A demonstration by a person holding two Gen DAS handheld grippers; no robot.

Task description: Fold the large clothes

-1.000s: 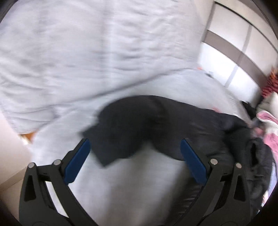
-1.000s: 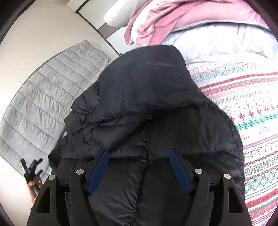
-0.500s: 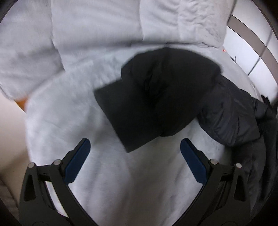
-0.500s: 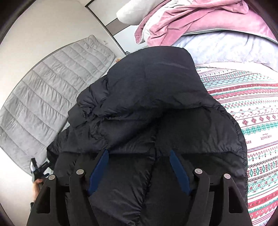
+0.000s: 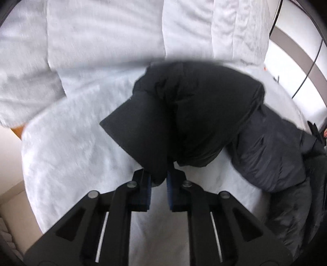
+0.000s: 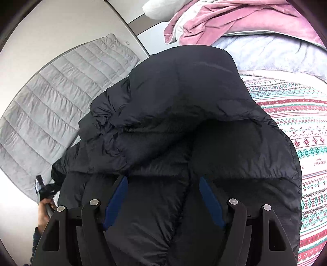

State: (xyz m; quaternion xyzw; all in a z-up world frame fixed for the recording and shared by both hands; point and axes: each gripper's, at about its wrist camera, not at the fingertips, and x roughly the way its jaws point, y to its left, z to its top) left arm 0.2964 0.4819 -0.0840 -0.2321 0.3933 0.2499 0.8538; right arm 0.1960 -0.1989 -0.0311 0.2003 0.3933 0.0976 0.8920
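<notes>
Black puffy quilted jacket (image 5: 204, 114) is lying across the white fleece bedcover (image 5: 67, 143), its sleeve running away from the left gripper (image 5: 159, 185), whose jaws are closing on the cuff; the right gripper (image 6: 163, 199) is hovering spread over the jacket's body.

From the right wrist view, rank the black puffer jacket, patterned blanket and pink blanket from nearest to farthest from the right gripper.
1. Black puffer jacket, directly under the right gripper.
2. Patterned blanket, off to the right.
3. Pink blanket, heaped at the top.
</notes>
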